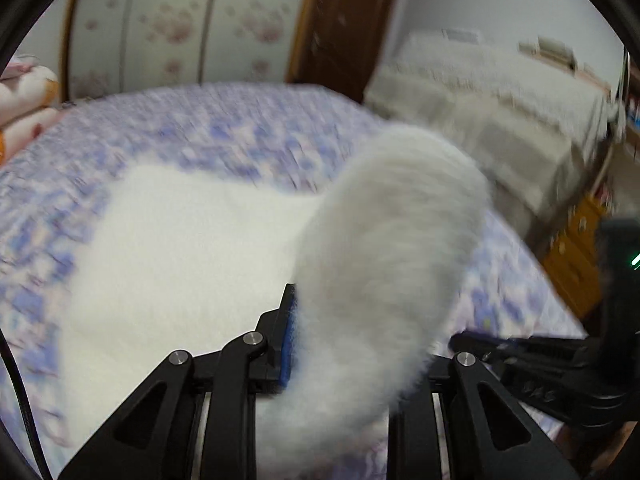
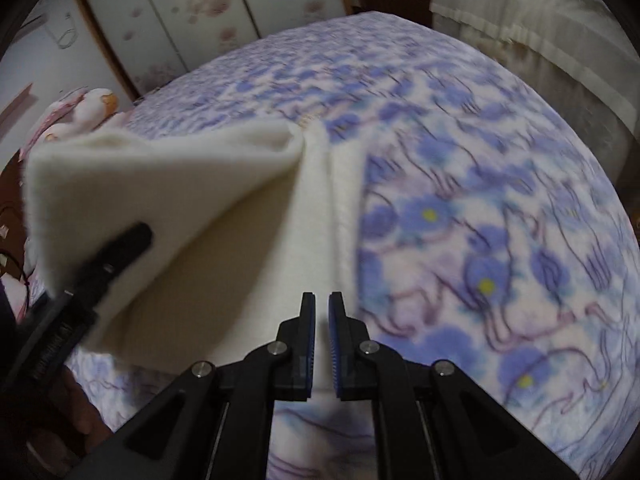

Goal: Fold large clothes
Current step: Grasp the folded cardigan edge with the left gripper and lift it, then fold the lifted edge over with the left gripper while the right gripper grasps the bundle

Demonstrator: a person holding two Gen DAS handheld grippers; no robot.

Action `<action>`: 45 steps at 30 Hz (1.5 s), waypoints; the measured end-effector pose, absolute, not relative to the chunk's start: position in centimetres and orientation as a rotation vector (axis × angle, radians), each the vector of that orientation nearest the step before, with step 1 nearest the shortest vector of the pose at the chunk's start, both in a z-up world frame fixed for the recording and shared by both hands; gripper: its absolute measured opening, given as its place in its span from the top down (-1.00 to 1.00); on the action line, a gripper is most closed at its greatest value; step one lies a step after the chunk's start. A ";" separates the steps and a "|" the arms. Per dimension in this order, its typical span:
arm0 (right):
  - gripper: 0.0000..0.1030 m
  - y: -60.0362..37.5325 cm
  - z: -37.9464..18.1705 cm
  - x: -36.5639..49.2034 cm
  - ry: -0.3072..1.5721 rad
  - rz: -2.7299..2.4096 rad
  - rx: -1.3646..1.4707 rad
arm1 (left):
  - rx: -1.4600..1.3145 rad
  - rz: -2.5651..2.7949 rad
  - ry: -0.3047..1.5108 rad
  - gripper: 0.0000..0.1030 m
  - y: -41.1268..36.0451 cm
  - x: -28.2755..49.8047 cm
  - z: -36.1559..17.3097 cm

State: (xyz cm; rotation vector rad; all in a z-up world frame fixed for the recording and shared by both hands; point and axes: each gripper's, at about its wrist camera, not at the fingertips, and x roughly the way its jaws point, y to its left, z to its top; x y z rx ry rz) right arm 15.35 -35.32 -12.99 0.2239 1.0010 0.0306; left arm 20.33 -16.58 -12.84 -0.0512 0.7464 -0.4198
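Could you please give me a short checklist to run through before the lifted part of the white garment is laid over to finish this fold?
1. Left gripper holds the white garment: ok, fabric sits between its fingers and a flap hangs lifted.
2. Right gripper engaged: not ok, its jaws stand slightly apart with nothing between them.
3. Rest of the garment lies flat on the floral bedspread: ok in the left wrist view, though blurred.
4. Fold line straight: cannot tell, motion blur hides the crease.
5. Landing area free: ok, only bedspread shows beside the garment's right edge.
6. Pillows clear of the fold: ok, they sit at the far edge.
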 end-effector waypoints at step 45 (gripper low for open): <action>0.22 -32.9 -7.7 20.4 1.127 0.211 0.491 | -0.158 -0.268 1.032 -0.72 -0.1 22.0 -12.4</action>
